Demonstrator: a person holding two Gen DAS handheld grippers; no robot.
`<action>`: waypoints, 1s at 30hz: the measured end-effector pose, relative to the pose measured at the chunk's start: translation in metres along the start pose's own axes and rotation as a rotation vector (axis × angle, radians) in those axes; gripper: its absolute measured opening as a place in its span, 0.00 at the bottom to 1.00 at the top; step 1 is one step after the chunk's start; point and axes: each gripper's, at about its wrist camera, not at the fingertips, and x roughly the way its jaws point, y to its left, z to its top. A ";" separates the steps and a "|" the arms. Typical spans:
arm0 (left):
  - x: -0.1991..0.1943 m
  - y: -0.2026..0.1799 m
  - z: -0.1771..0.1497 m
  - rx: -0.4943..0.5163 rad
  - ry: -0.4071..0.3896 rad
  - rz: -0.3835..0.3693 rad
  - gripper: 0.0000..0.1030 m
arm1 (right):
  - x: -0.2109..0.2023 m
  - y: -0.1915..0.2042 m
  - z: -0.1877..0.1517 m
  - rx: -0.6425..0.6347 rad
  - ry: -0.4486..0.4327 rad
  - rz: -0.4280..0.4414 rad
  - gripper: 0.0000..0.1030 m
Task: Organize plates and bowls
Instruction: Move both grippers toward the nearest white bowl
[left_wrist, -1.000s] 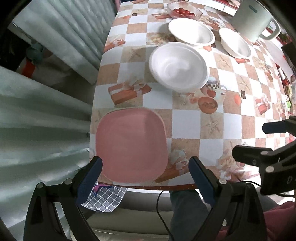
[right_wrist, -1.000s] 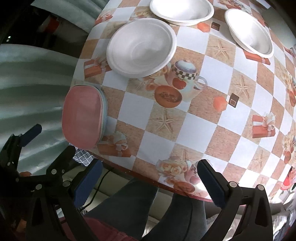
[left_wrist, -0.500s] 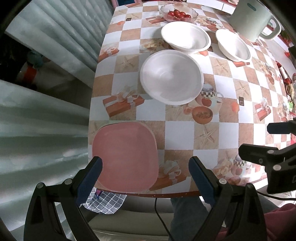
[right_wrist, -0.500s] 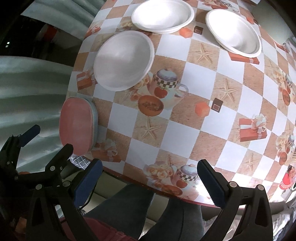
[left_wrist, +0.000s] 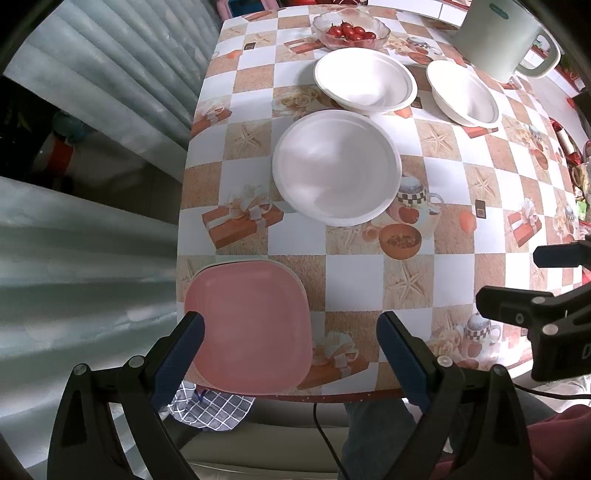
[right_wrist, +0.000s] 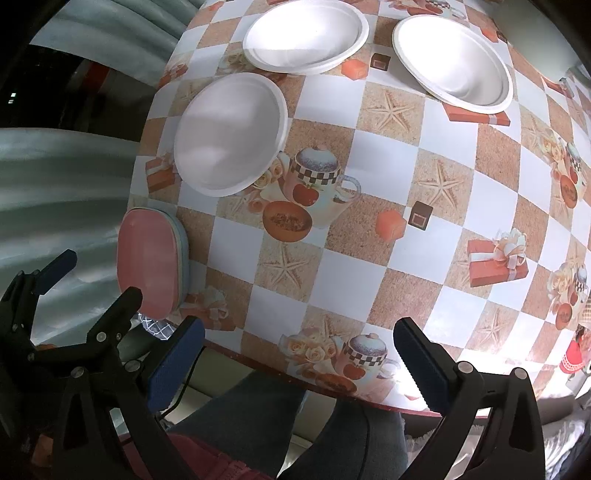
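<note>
Right now both grippers hang over the near edge of the counter (left_wrist: 354, 280), each with its fingers spread wide and nothing between them. The left gripper (left_wrist: 290, 341) sits above the pink plate (left_wrist: 251, 328), which tops a small stack of square plates at the near left corner, just by the counter's edge. The right gripper (right_wrist: 299, 350) is off to the side, over bare checked cloth. Beyond the plates, three white bowls stand apart from the stack: the nearest bowl (left_wrist: 336, 166) is mid-counter, a second bowl (left_wrist: 365, 79) is just behind it, a third bowl (left_wrist: 463, 94) lies further right. Behind those are a glass dish of tomatoes (left_wrist: 351, 31) and a pale jug (left_wrist: 502, 37).
</note>
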 end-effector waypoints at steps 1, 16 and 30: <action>0.000 0.000 -0.001 0.001 -0.001 0.000 0.93 | 0.000 0.000 0.000 -0.002 0.002 0.000 1.00; 0.000 -0.001 0.001 0.001 -0.003 0.003 0.93 | 0.002 -0.003 -0.001 0.004 0.010 -0.007 1.00; 0.005 -0.004 0.002 -0.010 0.020 -0.006 0.93 | 0.005 -0.008 -0.001 0.025 0.022 -0.007 1.00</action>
